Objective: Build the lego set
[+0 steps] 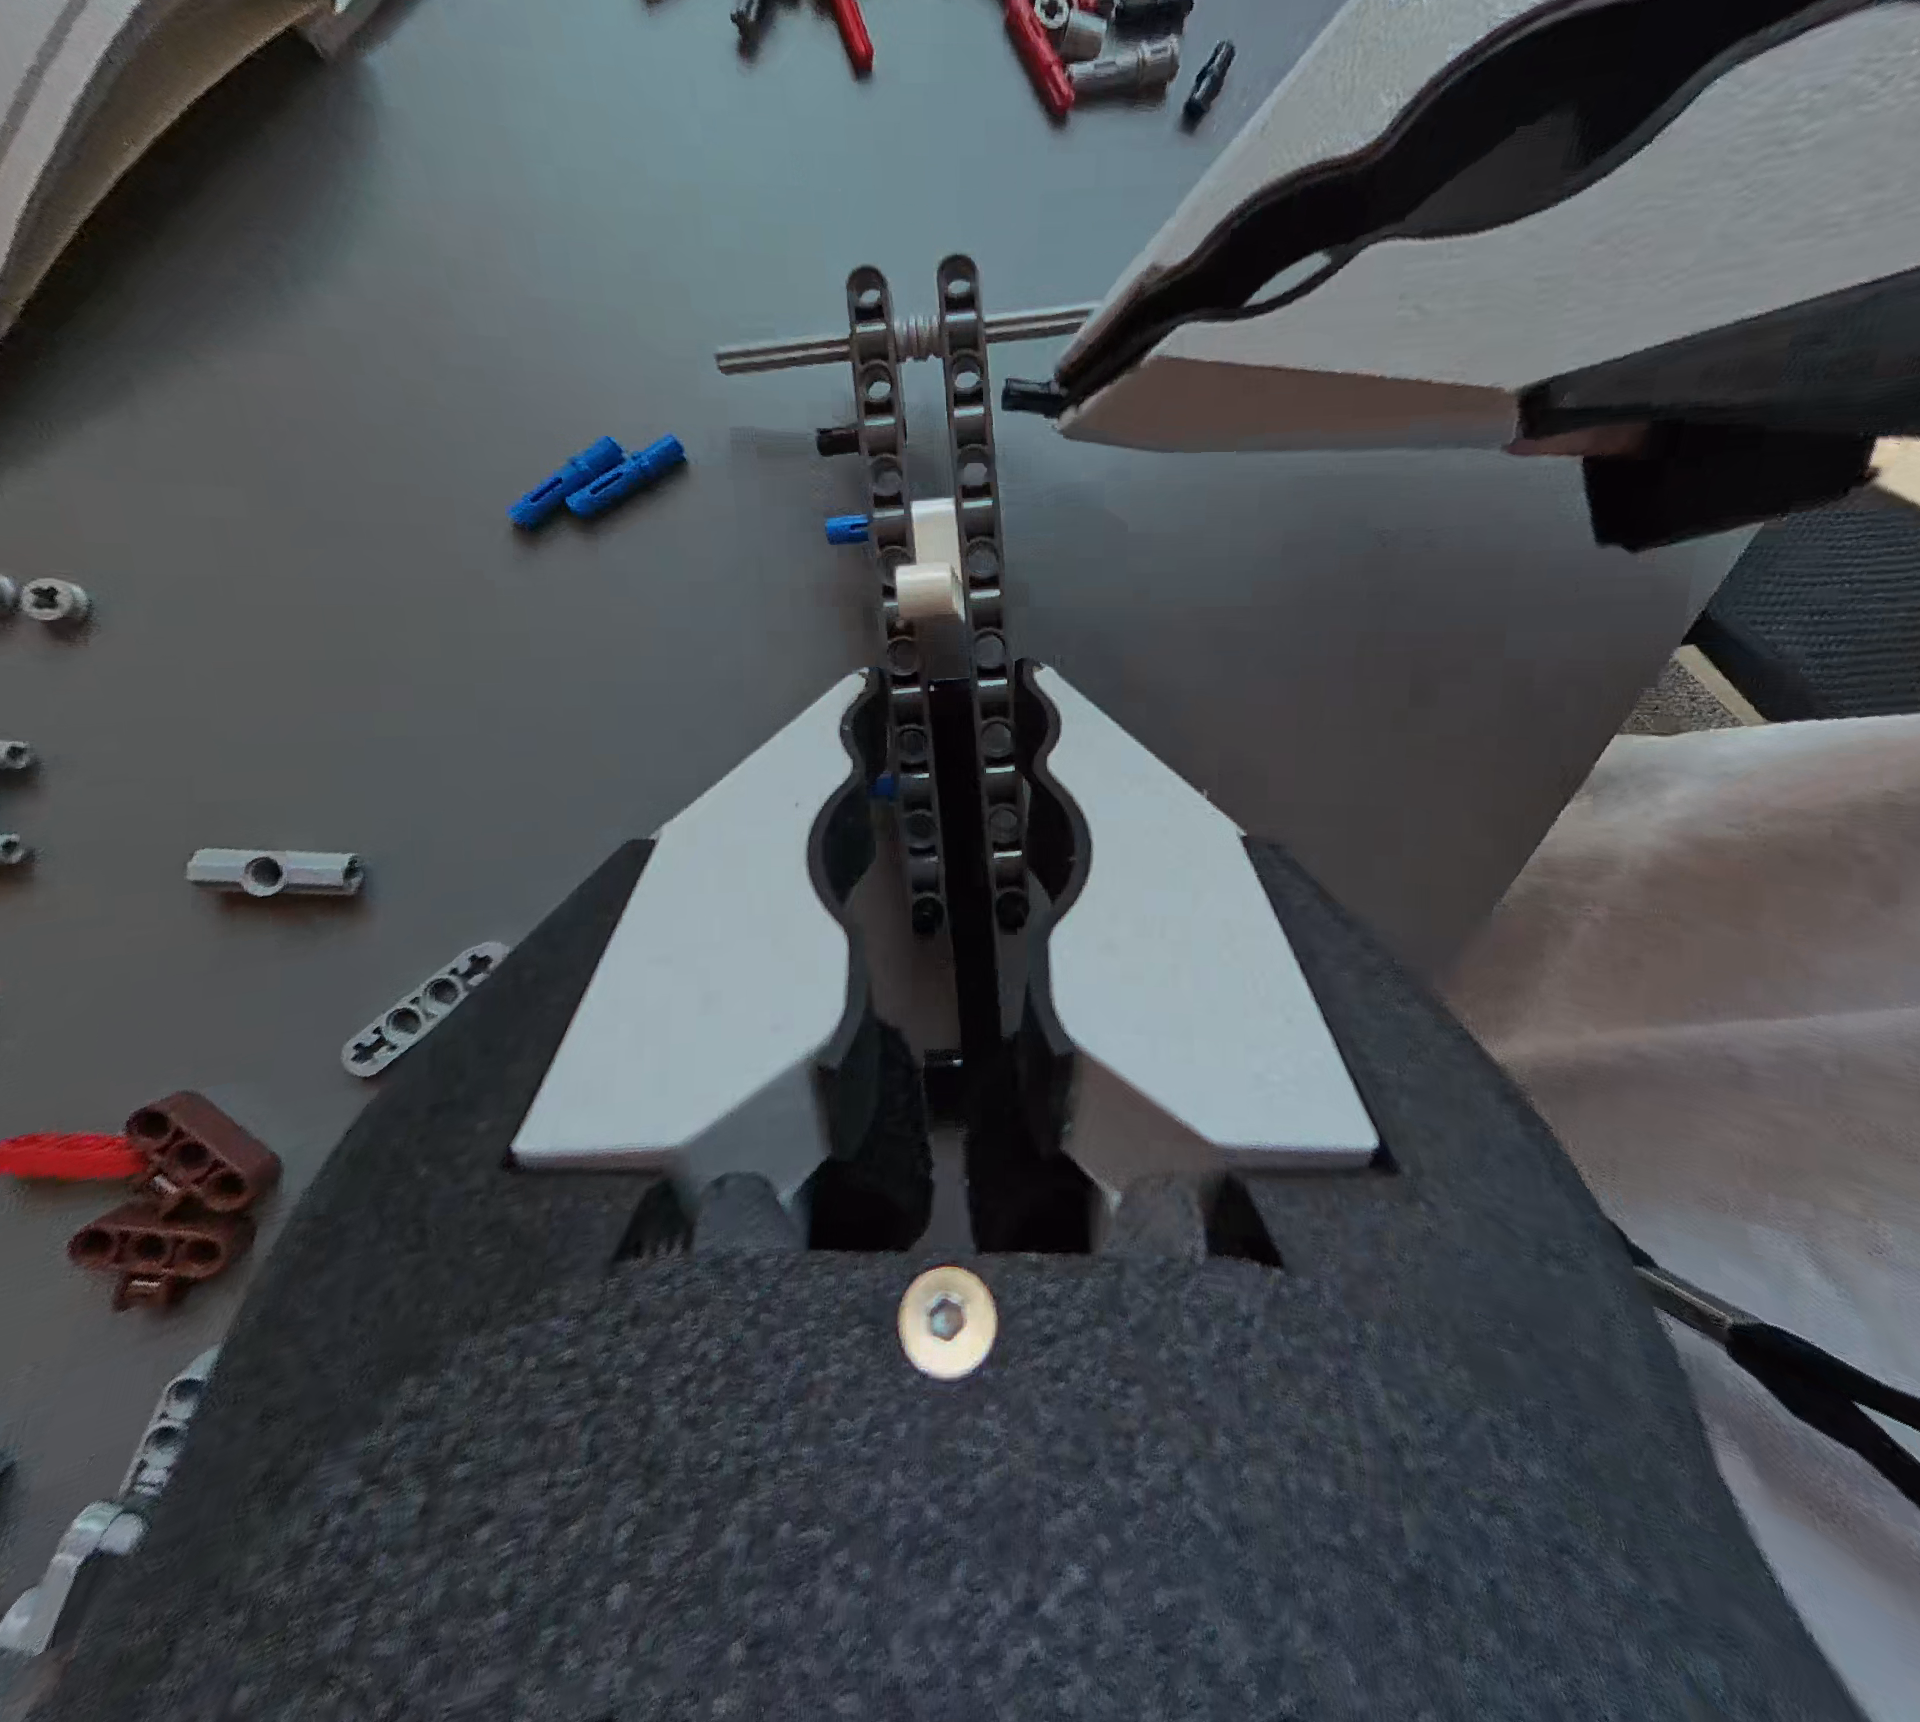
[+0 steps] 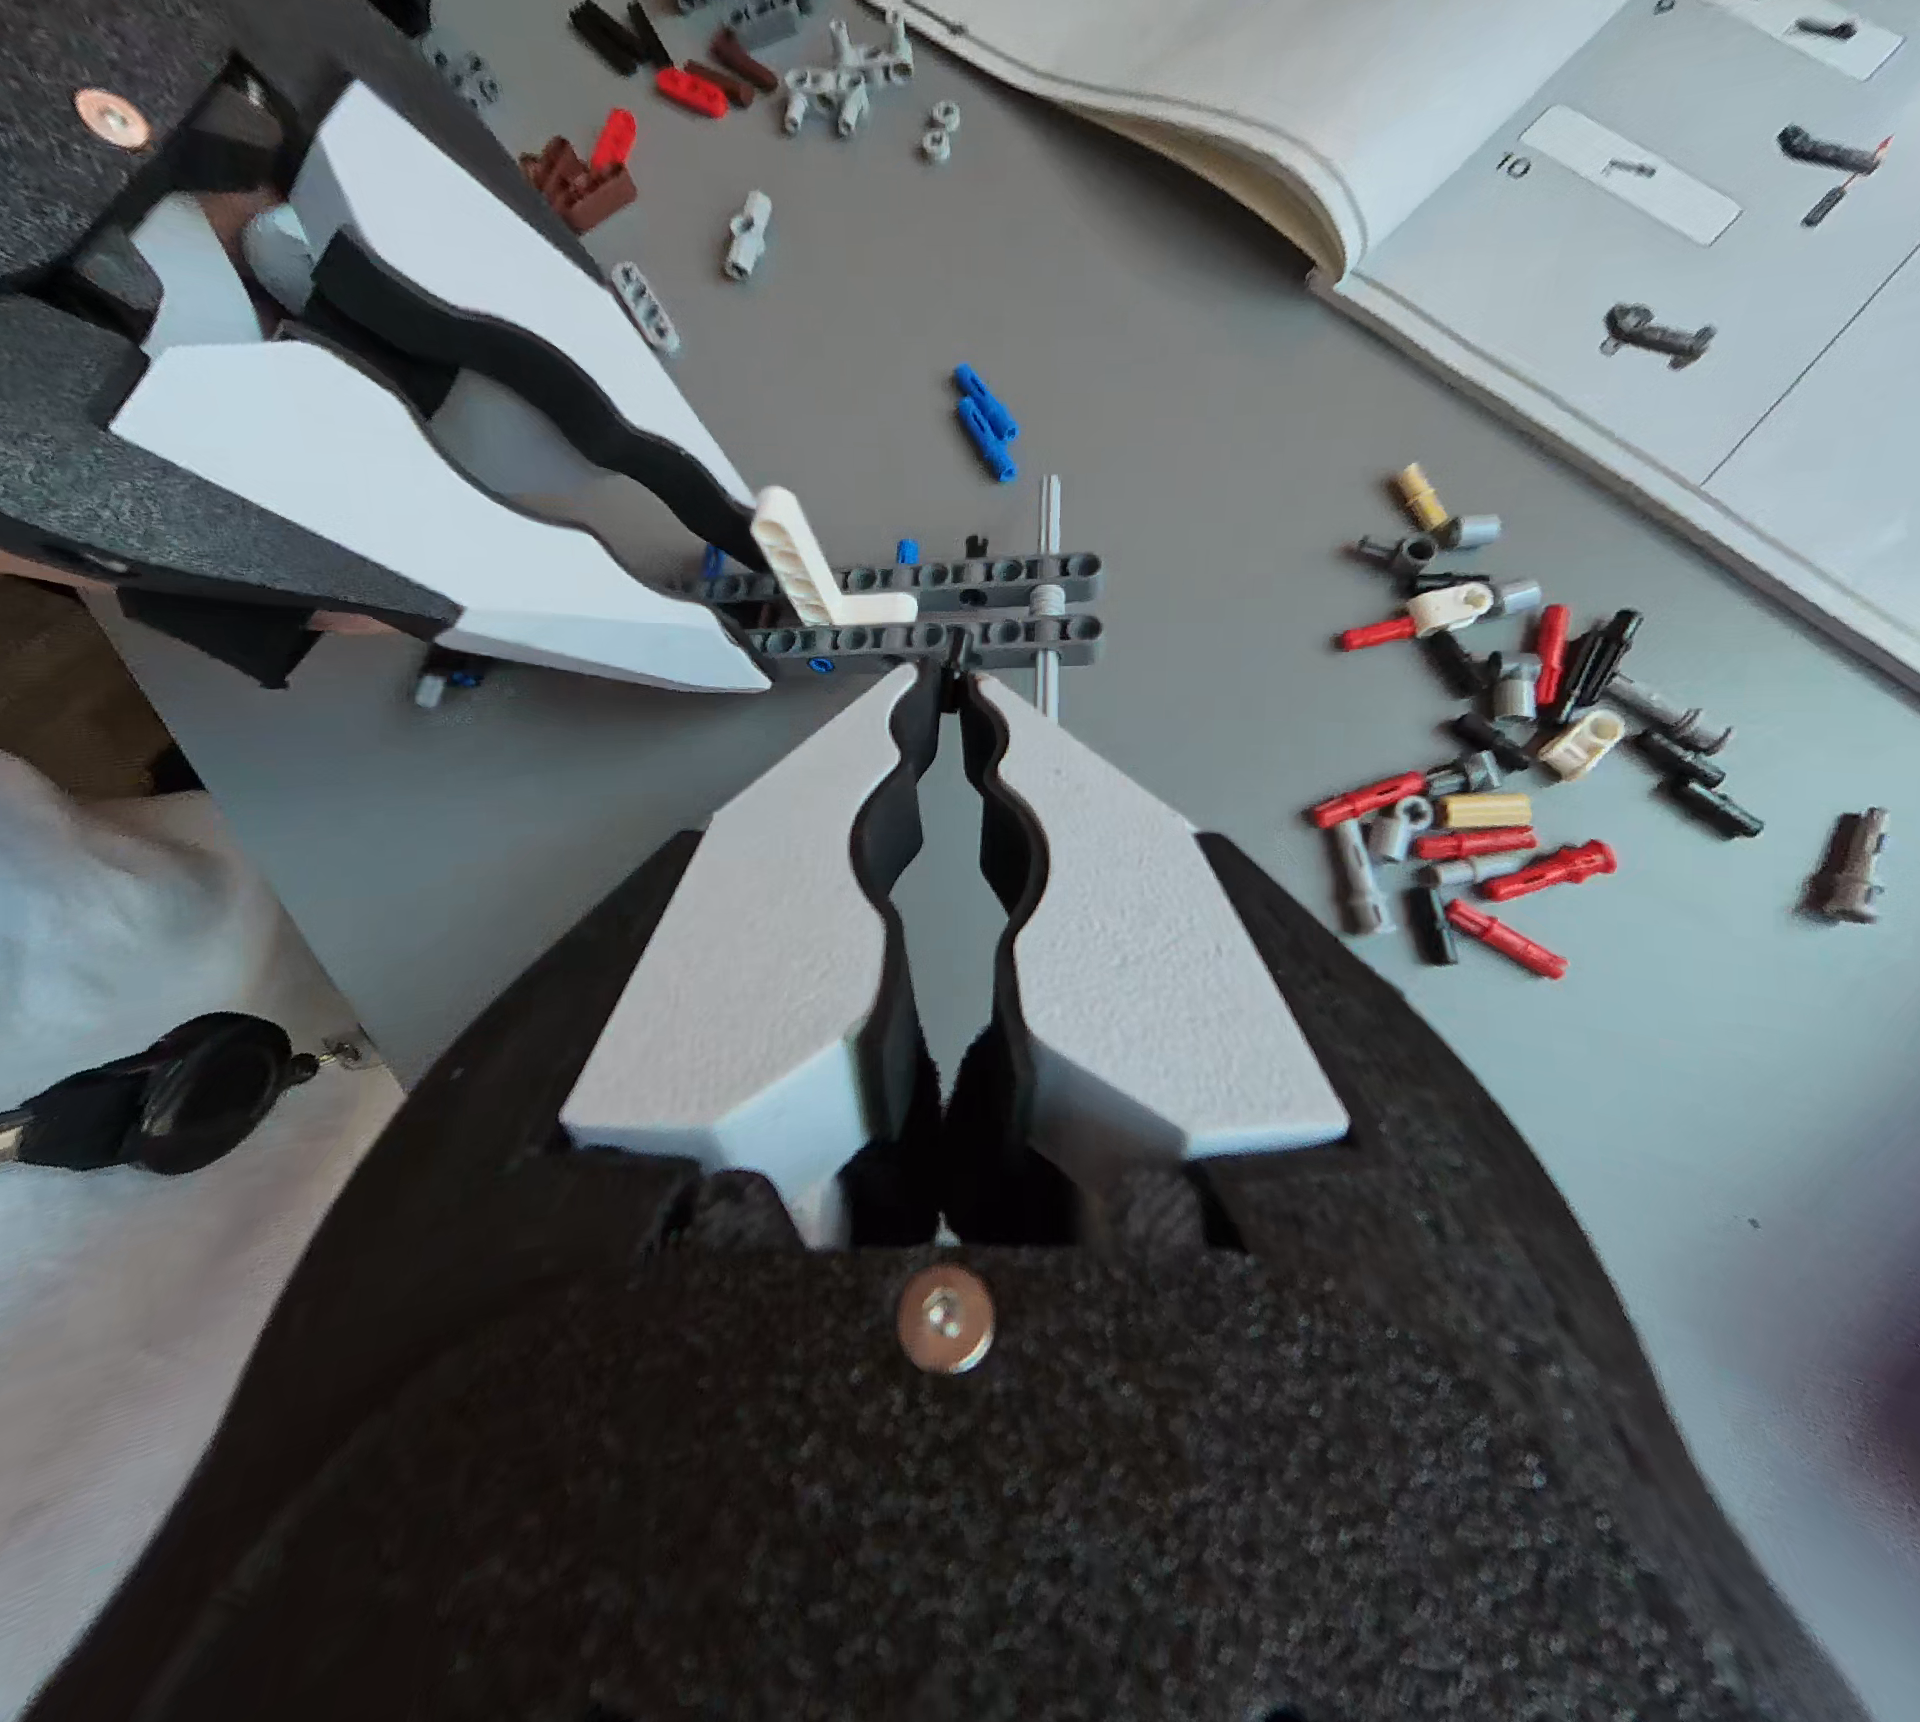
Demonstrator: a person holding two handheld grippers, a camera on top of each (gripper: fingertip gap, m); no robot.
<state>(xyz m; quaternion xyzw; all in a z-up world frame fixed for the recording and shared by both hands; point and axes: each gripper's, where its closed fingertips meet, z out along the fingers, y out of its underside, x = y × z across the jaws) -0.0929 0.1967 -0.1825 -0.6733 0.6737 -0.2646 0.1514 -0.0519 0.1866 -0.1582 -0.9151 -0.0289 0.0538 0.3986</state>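
My left gripper (image 1: 948,685) is shut on the assembly (image 1: 966,425): two parallel dark grey holed beams with a white angled piece (image 1: 930,592) between them. A grey axle (image 1: 769,351) with a worm gear crosses the far end. My right gripper (image 2: 948,680) is shut on a small black pin (image 2: 951,664), whose tip is at a hole in the near beam (image 2: 997,633). In the left wrist view the right gripper (image 1: 1065,399) comes in from the right with the pin (image 1: 1029,396) just beside the right beam. The left gripper (image 2: 758,597) shows at the left of the right wrist view.
A pile of red, black, grey and tan pins (image 2: 1486,768) lies right of the assembly. Two blue pins (image 2: 985,420) lie beyond it. The open instruction booklet (image 2: 1403,62) is at the far right. Brown pieces (image 1: 177,1194) and a grey connector (image 1: 275,872) lie on the left. The left gripper's tips are roughly 5 cm from the right gripper's. Between my left fingertips and the grey connector (image 1: 275,872) there is roughly 11 cm. It is also in sight in the right wrist view (image 2: 743,229).
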